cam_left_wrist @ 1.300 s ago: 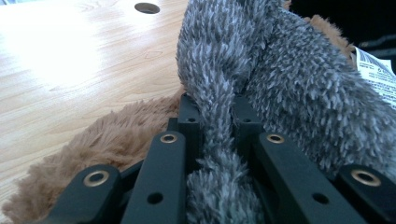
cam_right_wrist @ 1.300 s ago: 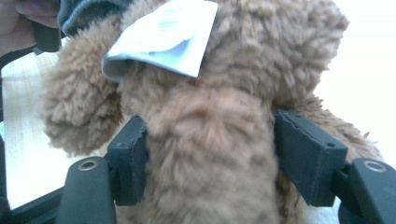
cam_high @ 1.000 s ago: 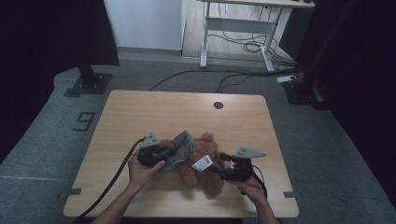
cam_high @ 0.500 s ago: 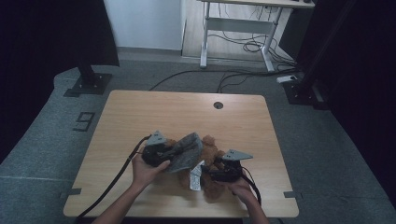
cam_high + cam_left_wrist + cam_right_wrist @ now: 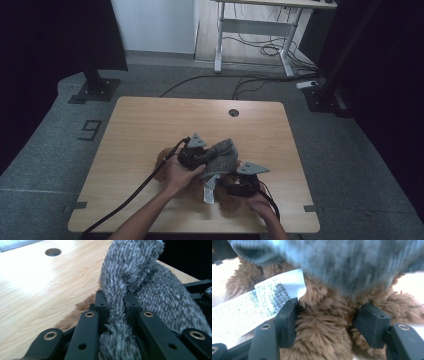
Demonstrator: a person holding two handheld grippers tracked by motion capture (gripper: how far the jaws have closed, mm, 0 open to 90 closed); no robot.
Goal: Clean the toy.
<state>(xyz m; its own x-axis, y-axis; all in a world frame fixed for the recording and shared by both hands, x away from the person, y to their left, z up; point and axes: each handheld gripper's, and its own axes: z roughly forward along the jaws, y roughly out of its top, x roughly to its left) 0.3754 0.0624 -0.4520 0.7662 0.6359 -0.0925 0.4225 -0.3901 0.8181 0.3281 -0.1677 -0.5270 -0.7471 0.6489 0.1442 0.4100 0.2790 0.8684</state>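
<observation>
The brown teddy bear (image 5: 227,192) lies at the lower middle of the high view, on the near part of the wooden table (image 5: 150,125), with a grey knitted garment (image 5: 220,156) draped over its upper side. A white printed label (image 5: 262,305) hangs off the bear, at the left of the right gripper view.

Left gripper (image 5: 115,315): jaws clenched on a bunched fold of the grey garment, the knit squeezed thin between them. The fabric rises up and to the right in that view.

Right gripper (image 5: 329,322): jaws set on either side of a furry brown limb or body part, pressing into the pile. Held, by the look of it, though which part I cannot tell.

Judgement: both items are soft, light and not fragile. The knit stretches, so a pinch at an edge will pull long before the garment moves. A hem is the better hold. The bear gives under pressure and may twist, so grip a limb near its root.
</observation>
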